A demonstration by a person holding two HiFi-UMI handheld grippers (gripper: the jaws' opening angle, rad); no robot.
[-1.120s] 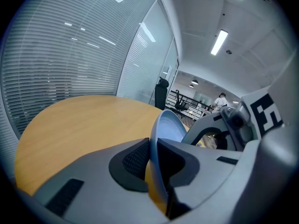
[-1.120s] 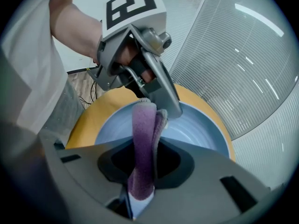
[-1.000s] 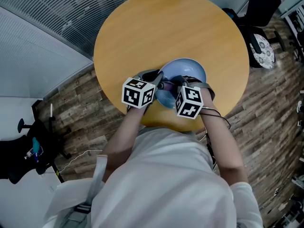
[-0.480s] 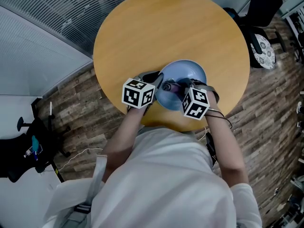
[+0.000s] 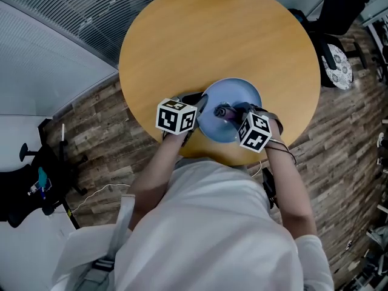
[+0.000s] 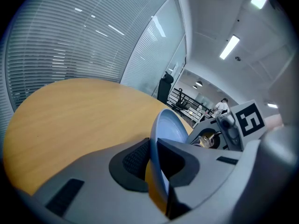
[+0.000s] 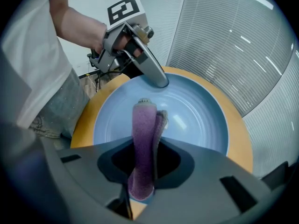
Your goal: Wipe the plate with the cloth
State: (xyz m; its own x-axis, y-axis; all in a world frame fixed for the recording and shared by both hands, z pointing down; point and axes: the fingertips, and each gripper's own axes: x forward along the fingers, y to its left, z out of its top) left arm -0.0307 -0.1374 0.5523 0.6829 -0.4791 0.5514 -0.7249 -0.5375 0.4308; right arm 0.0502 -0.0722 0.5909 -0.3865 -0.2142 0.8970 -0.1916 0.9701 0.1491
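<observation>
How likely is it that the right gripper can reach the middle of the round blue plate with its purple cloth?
Probably yes. The right gripper hangs over the round blue plate, purple cloth pinched in its jaws, and the plate's middle lies bare. The left gripper clamps only the rim.

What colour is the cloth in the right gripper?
The cloth is purple, best seen in the right gripper view.

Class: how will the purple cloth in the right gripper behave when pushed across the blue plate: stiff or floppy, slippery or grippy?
Probably floppy: the purple cloth sits folded double in the right gripper. Its fuzzy nap should drag rather than skate on the glossy blue plate.
</observation>
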